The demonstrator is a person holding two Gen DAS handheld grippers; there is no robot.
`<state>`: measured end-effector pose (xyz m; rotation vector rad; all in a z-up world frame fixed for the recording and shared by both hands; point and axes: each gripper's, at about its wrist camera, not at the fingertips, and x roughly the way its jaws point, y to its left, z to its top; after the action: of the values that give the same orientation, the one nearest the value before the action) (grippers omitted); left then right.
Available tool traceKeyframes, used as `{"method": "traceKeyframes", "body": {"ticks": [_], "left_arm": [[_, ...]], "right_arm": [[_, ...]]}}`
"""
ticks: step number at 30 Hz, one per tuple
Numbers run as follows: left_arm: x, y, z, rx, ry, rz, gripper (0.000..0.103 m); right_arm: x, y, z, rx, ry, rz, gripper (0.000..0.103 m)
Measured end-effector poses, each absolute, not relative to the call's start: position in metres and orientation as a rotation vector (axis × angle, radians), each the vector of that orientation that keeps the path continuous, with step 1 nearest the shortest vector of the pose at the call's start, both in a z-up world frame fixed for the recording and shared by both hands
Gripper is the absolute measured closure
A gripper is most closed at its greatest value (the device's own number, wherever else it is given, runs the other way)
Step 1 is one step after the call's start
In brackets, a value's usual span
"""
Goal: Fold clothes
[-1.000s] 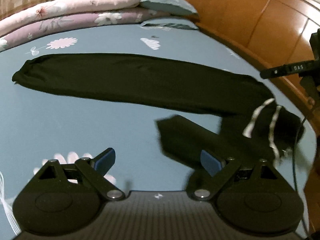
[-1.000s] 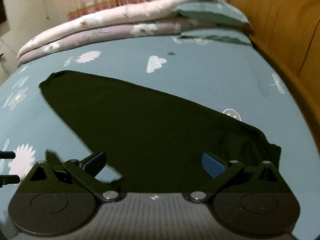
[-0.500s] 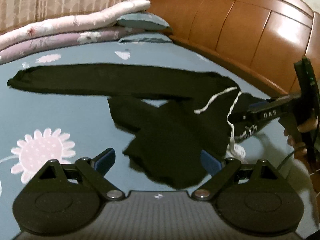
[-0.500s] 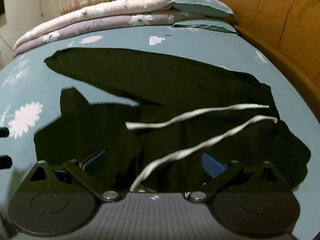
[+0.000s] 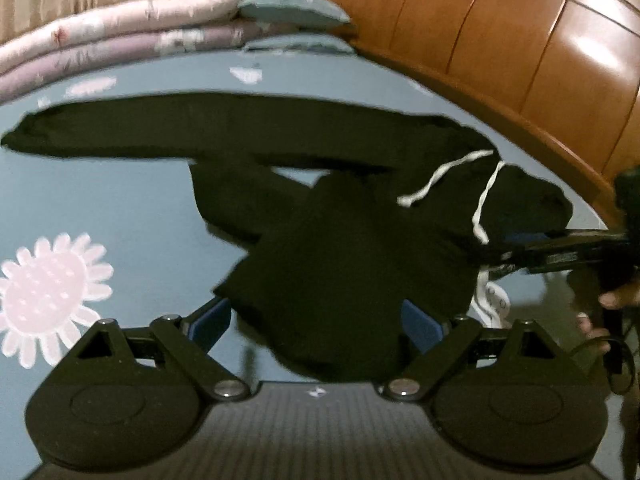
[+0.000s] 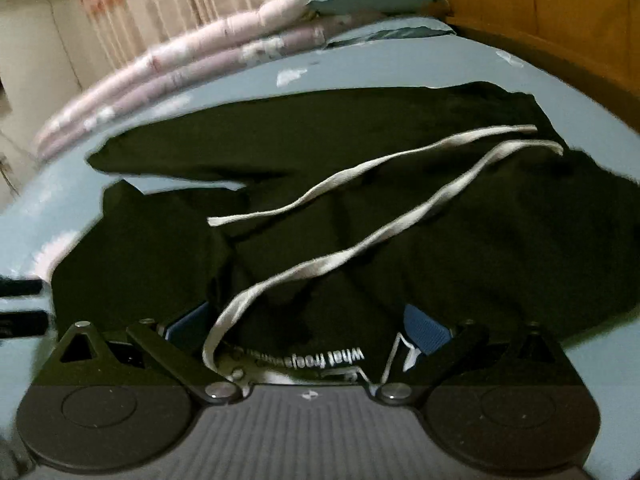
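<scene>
A black garment [image 5: 340, 248] with two white drawstrings [image 5: 440, 172] lies on the blue bed sheet [image 5: 120, 208]. One long part stretches left across the bed; the rest is bunched near me. My left gripper [image 5: 316, 320] is open, and the bunched cloth's edge lies between its blue pads. In the right wrist view the garment [image 6: 440, 220] fills the middle, and one drawstring [image 6: 320, 268] runs down to my open right gripper [image 6: 306, 324], with the printed waistband between its fingers. The right gripper's fingers [image 5: 552, 256] show at the cloth's right side in the left view.
A wooden headboard [image 5: 520, 60] curves along the right. Folded pink quilts [image 5: 140, 28] and blue pillows [image 5: 288, 12] are stacked at the far end, with a curtain [image 6: 132, 12] behind. A hand [image 5: 612, 300] holds the right tool. The left tool's tips [image 6: 20, 304] show at the left edge.
The bunched part of the garment has been drawn closer and now lies between both grippers' fingers. The drawstrings and printed waistband have come into the right view. Both grippers stay open.
</scene>
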<state>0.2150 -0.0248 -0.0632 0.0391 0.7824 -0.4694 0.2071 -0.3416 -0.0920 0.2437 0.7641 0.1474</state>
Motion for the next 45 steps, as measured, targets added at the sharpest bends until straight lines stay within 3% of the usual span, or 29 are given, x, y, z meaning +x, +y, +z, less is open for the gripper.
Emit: {"method": "traceKeyframes", "body": {"ticks": [6,13,17,21,31,45], "left_arm": [[0.218,-0.031,-0.063,0.060,0.806,-0.470,0.011],[0.243,-0.056,0.002,0.021,0.800,-0.589,0.011],[0.287,-0.106,0.026,-0.001,0.849,-0.719,0.011],[0.337,-0.183,0.035,0.023,0.886,-0.851,0.011],[0.456,-0.326,-0.023,-0.074,1.053,-0.917,0.011],[0.526,-0.376,-0.096,-0.125,1.143,-0.861,0.010]], "right_arm": [[0.206,-0.365,-0.057,0.268,0.729,0.065,0.000],[0.240,-0.372,-0.057,0.141,0.653,-0.023,0.000],[0.237,-0.367,-0.086,0.117,0.621,-0.074,0.000],[0.229,-0.356,-0.081,-0.013,0.581,-0.066,0.000],[0.228,-0.367,-0.087,-0.053,0.628,-0.047,0.000],[0.232,-0.370,-0.091,-0.045,0.677,-0.020,0.000]]}}
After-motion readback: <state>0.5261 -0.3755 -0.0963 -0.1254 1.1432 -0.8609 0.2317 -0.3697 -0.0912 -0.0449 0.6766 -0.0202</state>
